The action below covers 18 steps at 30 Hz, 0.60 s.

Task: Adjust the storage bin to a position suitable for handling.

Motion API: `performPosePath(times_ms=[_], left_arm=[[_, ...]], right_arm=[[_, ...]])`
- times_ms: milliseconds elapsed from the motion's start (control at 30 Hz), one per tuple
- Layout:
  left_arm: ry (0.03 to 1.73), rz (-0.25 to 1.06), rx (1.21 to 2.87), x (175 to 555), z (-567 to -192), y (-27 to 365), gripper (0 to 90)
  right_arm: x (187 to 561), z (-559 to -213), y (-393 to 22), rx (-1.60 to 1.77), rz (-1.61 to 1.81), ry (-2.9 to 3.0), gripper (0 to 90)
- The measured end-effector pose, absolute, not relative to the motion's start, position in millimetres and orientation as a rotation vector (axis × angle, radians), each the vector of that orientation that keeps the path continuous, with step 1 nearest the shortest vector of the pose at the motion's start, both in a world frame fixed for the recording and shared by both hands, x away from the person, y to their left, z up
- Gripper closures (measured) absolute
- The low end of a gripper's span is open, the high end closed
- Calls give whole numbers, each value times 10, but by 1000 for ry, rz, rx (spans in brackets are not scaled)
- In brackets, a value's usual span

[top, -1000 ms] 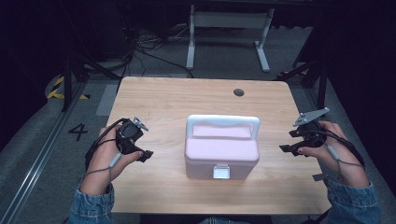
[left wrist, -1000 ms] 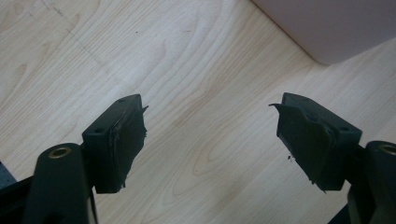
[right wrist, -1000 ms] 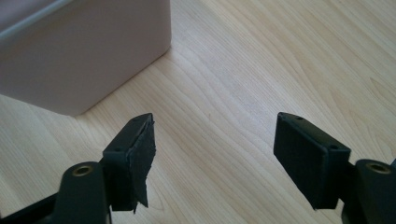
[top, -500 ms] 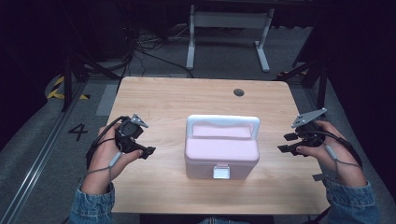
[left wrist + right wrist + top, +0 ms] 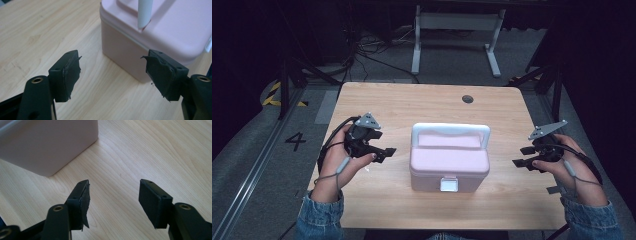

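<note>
**Pink box sat between two open grippers, nobody touching it**

So the pink box [image 5: 449, 162] was sitting on the wooden table [image 5: 412, 102], between the two grippers. The left gripper [image 5: 387, 151] had its jaws spread wide with nothing in them, and the box was just ahead of it and a bit to its right, with a corner near its right jaw. The right gripper [image 5: 522, 156] was also wide open and empty; the box was farther off, ahead and to its left, with bare table between its jaws.

My guess on handling: it looked like hard, smooth plastic, so stiff but probably slippery along the flat sides. Couldn't tell if anything was inside, so weight is anyone's guess. The white handle [image 5: 451, 131] stood upright over the lid and looked like the obvious place to grab. There was a small white latch [image 5: 448, 184] on the side facing the person.
</note>
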<state>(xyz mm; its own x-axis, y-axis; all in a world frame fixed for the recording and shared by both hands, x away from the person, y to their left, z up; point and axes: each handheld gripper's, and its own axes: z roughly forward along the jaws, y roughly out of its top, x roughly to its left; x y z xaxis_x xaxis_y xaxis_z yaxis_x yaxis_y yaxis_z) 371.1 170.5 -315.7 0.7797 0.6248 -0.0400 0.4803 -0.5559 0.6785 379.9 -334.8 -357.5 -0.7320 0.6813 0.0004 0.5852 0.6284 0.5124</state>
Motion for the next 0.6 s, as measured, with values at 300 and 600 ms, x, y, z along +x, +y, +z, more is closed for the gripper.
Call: performPosePath(times_ms=[300, 600], left_arm=[[710, 359, 2151, 3747, -3143, 1492, 324], [701, 353, 2062, 3817, -3166, 1282, 309]], right_arm=[[3704, -3604, -3408, 1084, 728, 2636, 422], [3660, -3654, -3427, 1108, 714, 2639, 423]])
